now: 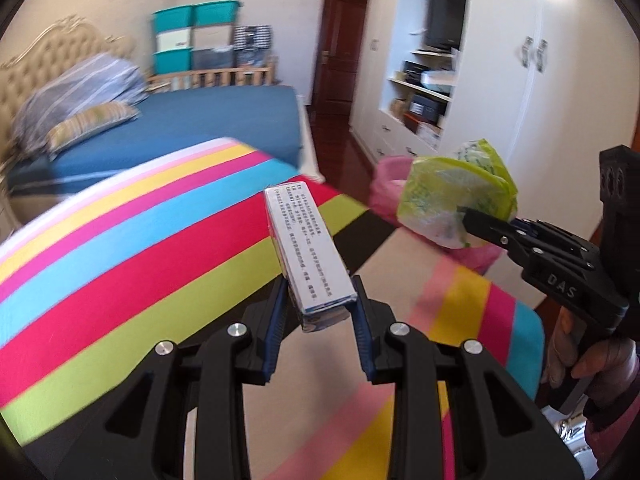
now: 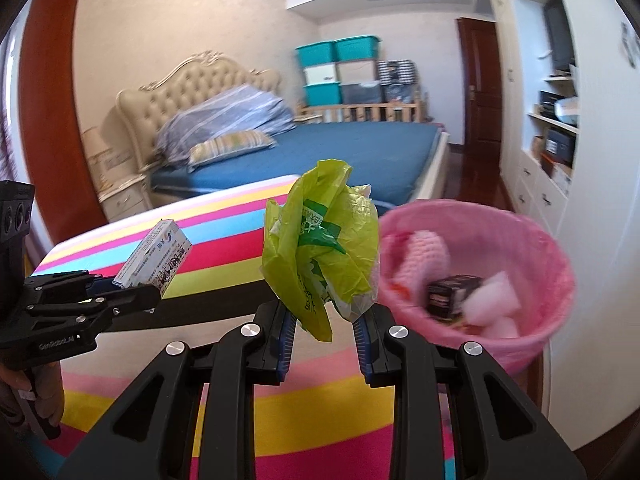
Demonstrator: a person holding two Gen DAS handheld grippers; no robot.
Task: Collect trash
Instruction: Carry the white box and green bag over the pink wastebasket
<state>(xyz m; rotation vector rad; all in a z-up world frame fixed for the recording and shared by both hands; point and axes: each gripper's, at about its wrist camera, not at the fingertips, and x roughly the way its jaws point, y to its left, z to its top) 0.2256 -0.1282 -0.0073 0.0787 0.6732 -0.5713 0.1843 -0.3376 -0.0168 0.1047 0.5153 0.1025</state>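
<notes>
My left gripper [image 1: 319,300] is shut on a long white box [image 1: 306,244] with small printed text, held above the striped cloth; the box also shows in the right wrist view [image 2: 154,254]. My right gripper [image 2: 324,312] is shut on a crumpled green plastic bag [image 2: 320,248], held in the air just left of the pink-lined bin [image 2: 516,240]. The bag also shows in the left wrist view [image 1: 452,200], with the right gripper [image 1: 470,220] pinching it in front of the bin [image 1: 386,188]. The bin holds a dark box, white pieces and pink trash.
A rainbow-striped cloth [image 1: 120,248] covers the surface under both grippers. Behind it are a blue bed [image 2: 352,152] with pillows, stacked teal storage boxes [image 2: 336,68], a dark wooden door [image 1: 340,52] and a white shelf cabinet [image 1: 432,80] at the right.
</notes>
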